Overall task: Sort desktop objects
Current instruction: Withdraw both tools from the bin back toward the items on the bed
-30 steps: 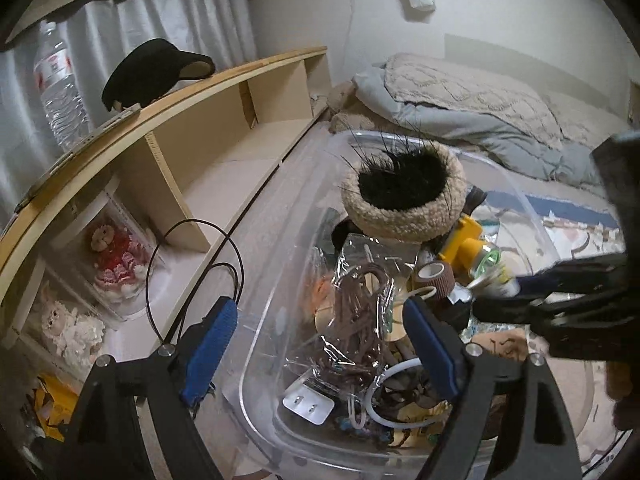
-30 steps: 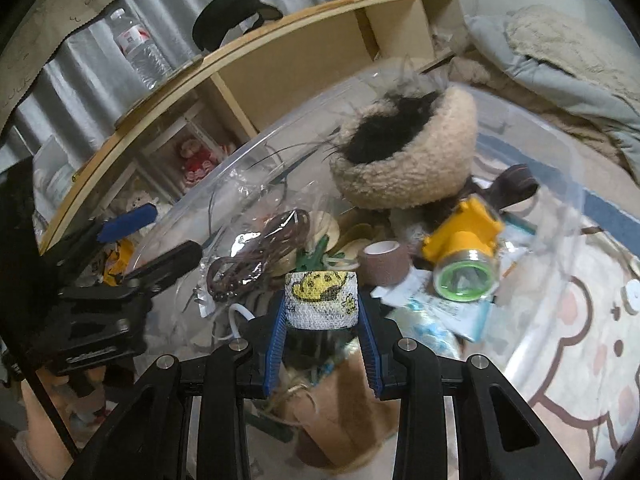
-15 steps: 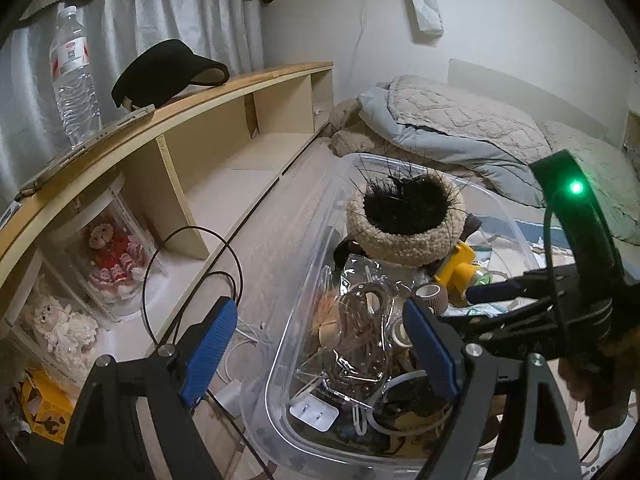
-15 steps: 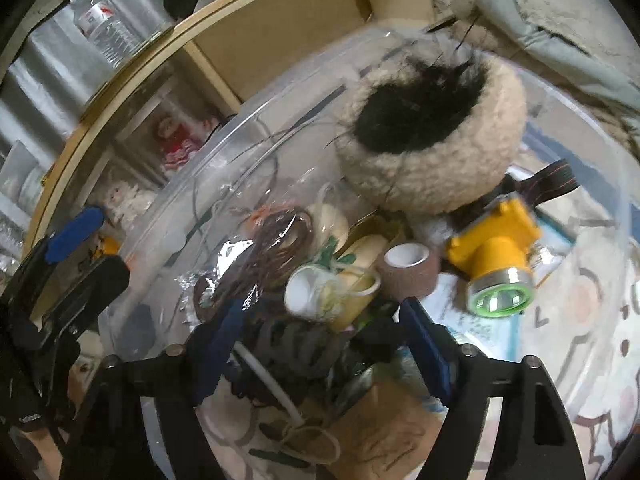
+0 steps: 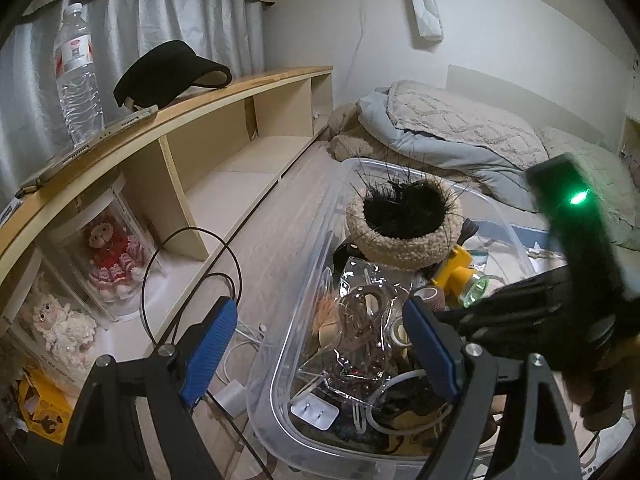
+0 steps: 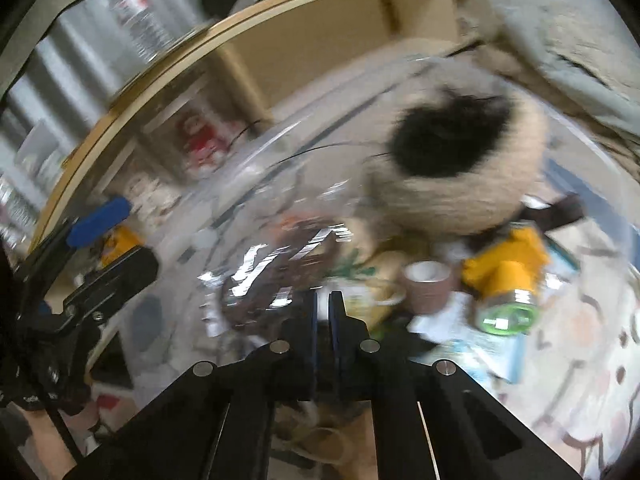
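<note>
A clear plastic bin holds a heap of small things: a beige fleecy hat with black fur, a yellow headlamp, a brown tape roll and a bagged bundle of brown cords. My left gripper is open and straddles the bin's left wall with nothing between its pads. My right gripper hangs over the heap inside the bin, jaws pressed together and empty. The right wrist view is blurred; the hat, headlamp and tape roll lie just beyond its tips.
A long wooden shelf unit runs along the left, with a water bottle and black visor on top and dolls in its cubbies. Cables and a white plug lie beside the bin. Bedding is behind.
The right gripper let go of a yellow-patterned roll into the bin, opened wide, then shut empty while shifting over the heap. The left gripper stayed open beside the bin wall.
</note>
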`<state>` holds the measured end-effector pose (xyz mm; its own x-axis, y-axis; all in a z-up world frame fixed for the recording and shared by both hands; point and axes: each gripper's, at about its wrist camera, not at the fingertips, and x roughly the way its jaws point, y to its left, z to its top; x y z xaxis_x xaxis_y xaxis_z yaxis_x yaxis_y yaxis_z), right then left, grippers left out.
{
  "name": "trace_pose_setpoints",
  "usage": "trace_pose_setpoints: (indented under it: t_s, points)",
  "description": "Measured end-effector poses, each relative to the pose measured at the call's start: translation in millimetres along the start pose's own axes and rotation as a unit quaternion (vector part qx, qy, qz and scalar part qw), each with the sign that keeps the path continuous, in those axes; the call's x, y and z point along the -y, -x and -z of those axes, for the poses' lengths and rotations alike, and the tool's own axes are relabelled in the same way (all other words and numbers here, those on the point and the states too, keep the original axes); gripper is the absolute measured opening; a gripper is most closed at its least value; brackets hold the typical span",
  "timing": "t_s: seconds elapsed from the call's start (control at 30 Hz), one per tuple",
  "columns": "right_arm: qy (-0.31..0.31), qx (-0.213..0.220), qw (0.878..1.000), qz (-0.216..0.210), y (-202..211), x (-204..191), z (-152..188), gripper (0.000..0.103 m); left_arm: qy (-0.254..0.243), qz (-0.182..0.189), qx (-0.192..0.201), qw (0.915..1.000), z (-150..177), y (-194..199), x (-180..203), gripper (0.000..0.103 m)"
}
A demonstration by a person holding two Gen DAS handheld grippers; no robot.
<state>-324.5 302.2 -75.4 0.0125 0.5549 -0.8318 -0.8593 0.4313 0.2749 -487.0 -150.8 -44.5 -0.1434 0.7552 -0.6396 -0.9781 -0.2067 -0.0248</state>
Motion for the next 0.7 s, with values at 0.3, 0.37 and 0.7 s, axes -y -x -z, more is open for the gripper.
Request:
trace_pose_setpoints:
  t_s: [0.3, 0.37, 0.7]
  points:
    - [-0.06, -0.067, 0.992, 0.089, -40.0, 38.9, -11.7, 0.003, -0.003, 0.005, 0.0, 1.0, -0.2, 0.0, 1.0, 0.085]
    - [-0.081, -0.061, 0.991, 0.082, -34.3, 49.0, -10.7, 0.003, -0.006, 0.006, 0.0, 1.0, 0.0, -0.6, 1.9, 0.085]
    - [-0.059, -0.011, 0.998, 0.034, 8.7, 31.9, 4.6, 0.003, -0.015, 0.011, -0.003, 0.9998, 0.5, 0.5, 9.7, 0.085]
